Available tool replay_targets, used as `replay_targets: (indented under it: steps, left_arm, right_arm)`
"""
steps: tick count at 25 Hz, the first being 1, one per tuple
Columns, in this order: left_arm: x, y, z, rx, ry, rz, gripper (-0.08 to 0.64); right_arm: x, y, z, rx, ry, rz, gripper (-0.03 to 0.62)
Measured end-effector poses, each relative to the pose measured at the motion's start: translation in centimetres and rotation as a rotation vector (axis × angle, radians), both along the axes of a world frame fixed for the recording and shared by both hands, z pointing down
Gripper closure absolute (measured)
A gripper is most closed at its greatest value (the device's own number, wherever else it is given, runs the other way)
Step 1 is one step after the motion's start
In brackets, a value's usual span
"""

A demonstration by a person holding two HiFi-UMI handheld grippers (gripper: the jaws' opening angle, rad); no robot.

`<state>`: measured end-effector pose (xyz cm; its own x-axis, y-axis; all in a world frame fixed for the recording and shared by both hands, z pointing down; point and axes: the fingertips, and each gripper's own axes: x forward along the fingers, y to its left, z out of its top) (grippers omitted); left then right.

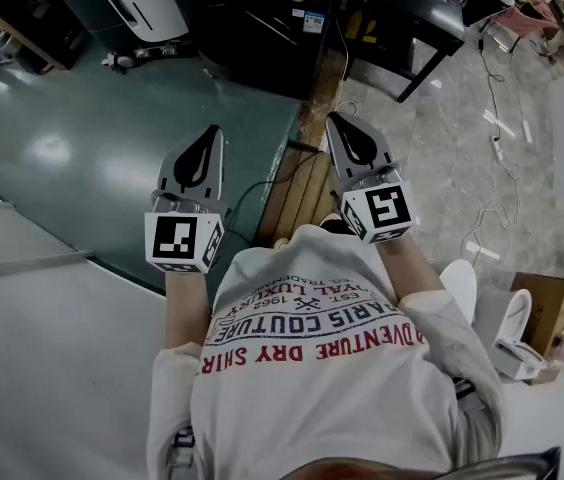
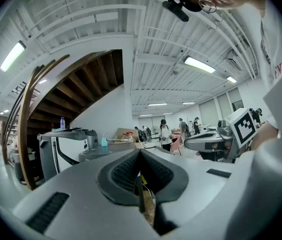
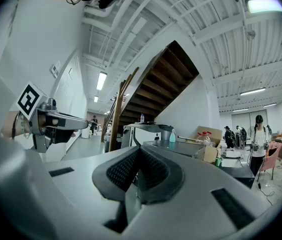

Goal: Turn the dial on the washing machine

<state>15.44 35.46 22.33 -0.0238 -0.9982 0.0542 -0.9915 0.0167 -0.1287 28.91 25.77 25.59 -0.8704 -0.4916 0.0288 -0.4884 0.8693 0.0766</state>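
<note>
1. The person wears a white shirt [image 1: 312, 368] with rows of red and dark block lettering and a small crossed emblem printed across it.
2. Its sleeves [image 1: 167, 398] are white and loose.
3. A small black camera [image 2: 176, 9] on a dark mount sits on the head.
4. The left gripper [image 1: 205, 143] has a smooth light-grey shell that tapers to a point, with a black teardrop inset on top.
5. The right gripper [image 1: 347, 133] has the same grey shell and black inset.
6. Each carries a white marker cube [image 1: 184, 240] with black square patterns on its faces.
7. The inner pads [image 2: 123, 174] are black and finely ribbed, and dark rectangular slots mark the grey shell on either side.
</note>
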Motion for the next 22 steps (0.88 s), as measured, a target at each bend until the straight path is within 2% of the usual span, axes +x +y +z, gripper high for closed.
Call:
replay_targets:
  steps: [17,22]
  left_arm:
    - [-0.4,0.6,0.8,0.005,0.025,-0.006,0.545]
    - [-1.1,0.3,1.3,-0.007,0.023,-0.012,0.545]
  right_arm:
    - [0.1,0.4,1.1,-0.028,0.011,0.022,0.564]
    - [0.0,-1.2,0.4,-0.012,-0.021,0.102,0.546]
